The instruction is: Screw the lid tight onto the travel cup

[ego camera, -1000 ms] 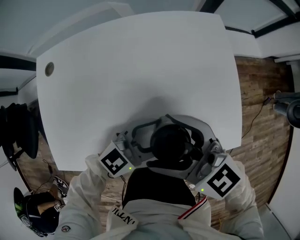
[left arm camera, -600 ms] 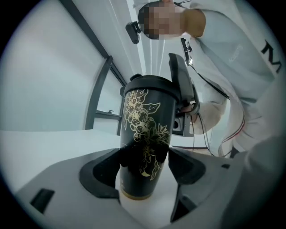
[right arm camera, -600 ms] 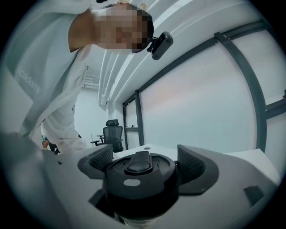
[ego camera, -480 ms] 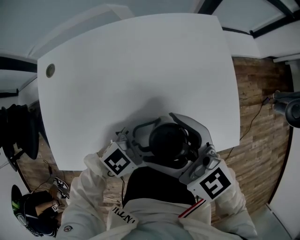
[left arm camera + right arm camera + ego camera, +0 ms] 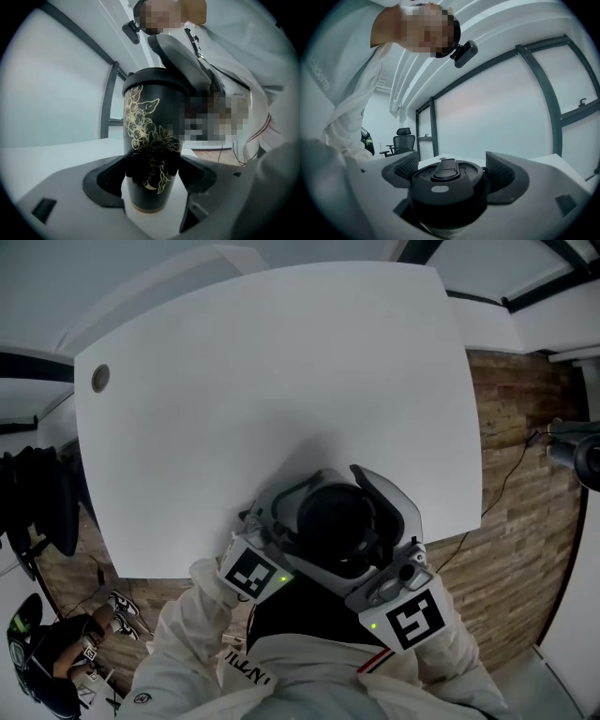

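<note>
Your left gripper [image 5: 151,166] clamps the travel cup [image 5: 149,117] by its body at the table's [image 5: 281,381] near edge, and your right gripper [image 5: 449,180] is closed round the lid [image 5: 446,174] seated on top (thread tightness doesn't show), so the final tightening likely remains.

In the head view the lid [image 5: 336,521] hides the travel cup [image 5: 149,140]; in the left gripper view the right gripper [image 5: 450,169] masks its rim toward one o'clock.

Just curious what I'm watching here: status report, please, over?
Left gripper shut on travel cup body. Right gripper shut on lid, seated atop the cup. Tightness can't be told. Nothing blocking in view.
</note>
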Tool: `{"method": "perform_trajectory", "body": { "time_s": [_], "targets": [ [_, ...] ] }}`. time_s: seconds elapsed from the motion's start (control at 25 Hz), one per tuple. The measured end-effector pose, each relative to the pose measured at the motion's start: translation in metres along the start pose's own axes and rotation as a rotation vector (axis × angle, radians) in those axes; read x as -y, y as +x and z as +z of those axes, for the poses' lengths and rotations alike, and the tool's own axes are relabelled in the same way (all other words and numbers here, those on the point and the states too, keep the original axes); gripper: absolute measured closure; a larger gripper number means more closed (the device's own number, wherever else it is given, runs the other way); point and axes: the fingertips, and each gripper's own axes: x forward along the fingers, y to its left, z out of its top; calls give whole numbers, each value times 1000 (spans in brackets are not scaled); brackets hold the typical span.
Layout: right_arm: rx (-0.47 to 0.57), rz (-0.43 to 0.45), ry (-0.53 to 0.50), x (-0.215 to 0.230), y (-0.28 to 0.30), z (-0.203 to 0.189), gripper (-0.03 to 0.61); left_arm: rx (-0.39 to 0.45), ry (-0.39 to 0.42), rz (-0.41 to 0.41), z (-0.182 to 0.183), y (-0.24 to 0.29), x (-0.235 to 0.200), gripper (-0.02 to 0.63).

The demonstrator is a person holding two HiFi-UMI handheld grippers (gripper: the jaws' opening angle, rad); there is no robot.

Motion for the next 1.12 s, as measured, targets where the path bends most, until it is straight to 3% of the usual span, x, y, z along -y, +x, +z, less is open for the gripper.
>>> {"method": "perform_trajectory", "body": {
  "time_s": [0.16, 0.4, 0.72, 0.92, 1.12],
  "targets": [
    [-2, -66, -7, 0, -2, -1, 107, -3, -4, 32, 0, -1, 0, 258],
    [17, 1, 16, 3, -1, 1, 106, 8, -17, 12, 2, 2, 0, 255],
    [-3, 35, 2, 1, -1, 1, 106, -95, 15, 18, -12, -11, 0, 255],
    [20, 64, 66, 6, -4, 17, 106, -149, 4, 55, -18, -34, -11, 255],
    [63, 7, 107, 18, -21, 51, 106, -187, 2, 107, -2, -68, -14, 256]
  ]
}}
